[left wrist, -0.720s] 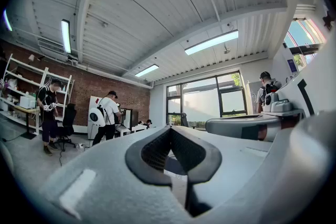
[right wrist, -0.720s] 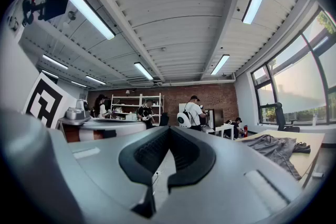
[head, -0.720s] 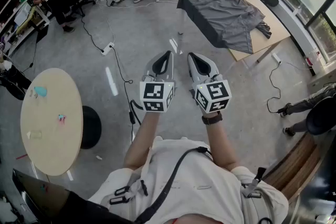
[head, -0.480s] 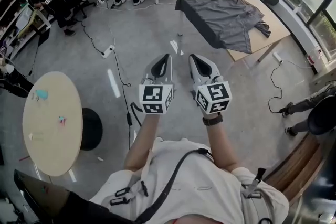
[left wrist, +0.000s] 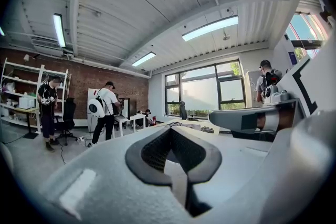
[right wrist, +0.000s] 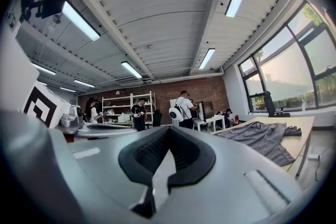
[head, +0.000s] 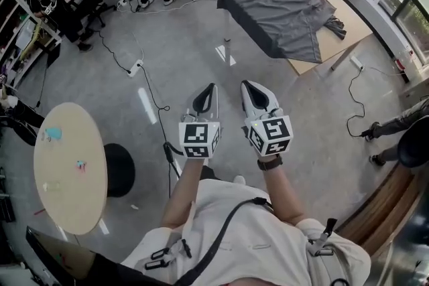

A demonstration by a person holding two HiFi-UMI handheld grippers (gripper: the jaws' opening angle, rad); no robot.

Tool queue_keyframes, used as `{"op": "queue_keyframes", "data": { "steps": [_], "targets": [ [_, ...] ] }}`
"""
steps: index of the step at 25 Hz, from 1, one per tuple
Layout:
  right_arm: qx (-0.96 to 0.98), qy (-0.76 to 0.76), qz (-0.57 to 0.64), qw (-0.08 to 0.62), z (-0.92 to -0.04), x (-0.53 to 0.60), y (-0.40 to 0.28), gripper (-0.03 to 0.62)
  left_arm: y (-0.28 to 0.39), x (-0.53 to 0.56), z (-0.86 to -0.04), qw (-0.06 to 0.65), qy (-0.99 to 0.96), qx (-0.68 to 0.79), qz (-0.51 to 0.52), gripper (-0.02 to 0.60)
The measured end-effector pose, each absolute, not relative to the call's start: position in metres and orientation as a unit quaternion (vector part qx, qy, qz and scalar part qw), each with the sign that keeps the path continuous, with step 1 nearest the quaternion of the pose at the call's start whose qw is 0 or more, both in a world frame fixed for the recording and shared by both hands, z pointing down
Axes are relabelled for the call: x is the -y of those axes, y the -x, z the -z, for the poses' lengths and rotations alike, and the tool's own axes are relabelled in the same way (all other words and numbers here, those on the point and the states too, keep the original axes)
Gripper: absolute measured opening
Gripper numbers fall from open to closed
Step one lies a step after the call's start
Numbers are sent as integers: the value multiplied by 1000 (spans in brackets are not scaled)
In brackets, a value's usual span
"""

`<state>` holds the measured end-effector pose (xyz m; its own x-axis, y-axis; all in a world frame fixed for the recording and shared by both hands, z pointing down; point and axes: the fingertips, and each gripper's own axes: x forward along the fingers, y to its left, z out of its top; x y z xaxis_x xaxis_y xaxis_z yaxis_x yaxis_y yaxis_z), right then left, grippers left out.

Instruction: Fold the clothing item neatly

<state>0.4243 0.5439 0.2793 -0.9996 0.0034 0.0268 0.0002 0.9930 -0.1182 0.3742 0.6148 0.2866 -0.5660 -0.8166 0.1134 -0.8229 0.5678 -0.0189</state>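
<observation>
We hold both grippers out ahead, side by side, close but apart. Left gripper (head: 212, 88): jaws together, nothing between. Right gripper (head: 247, 86): jaws together, nothing between. Both point away from us, roughly level. Left forearm (head: 179, 189) and right forearm (head: 285, 192) bare, angled inward from torso.

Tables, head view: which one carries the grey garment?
The rectangular wooden table, upper right, draped with the grey garment; the round table at left is not.
</observation>
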Motion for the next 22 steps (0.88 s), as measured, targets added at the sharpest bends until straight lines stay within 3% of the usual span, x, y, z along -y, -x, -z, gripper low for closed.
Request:
{"op": "queue_keyframes", "data": {
  "steps": [8, 15, 22],
  "targets": [
    [996, -21, -76, 39, -304, -533, -321, 2, -267, -601, -304, 52, -482, 875, -7, 0],
    [999, -10, -38, 4, -255, -544, -202, 2, -128, -617, -265, 16, -471, 882, 21, 0],
    [997, -20, -43, 62, -291, -552, -125, 2, -55, -627, -294, 50, -480, 875, 26, 0]
  ]
}}
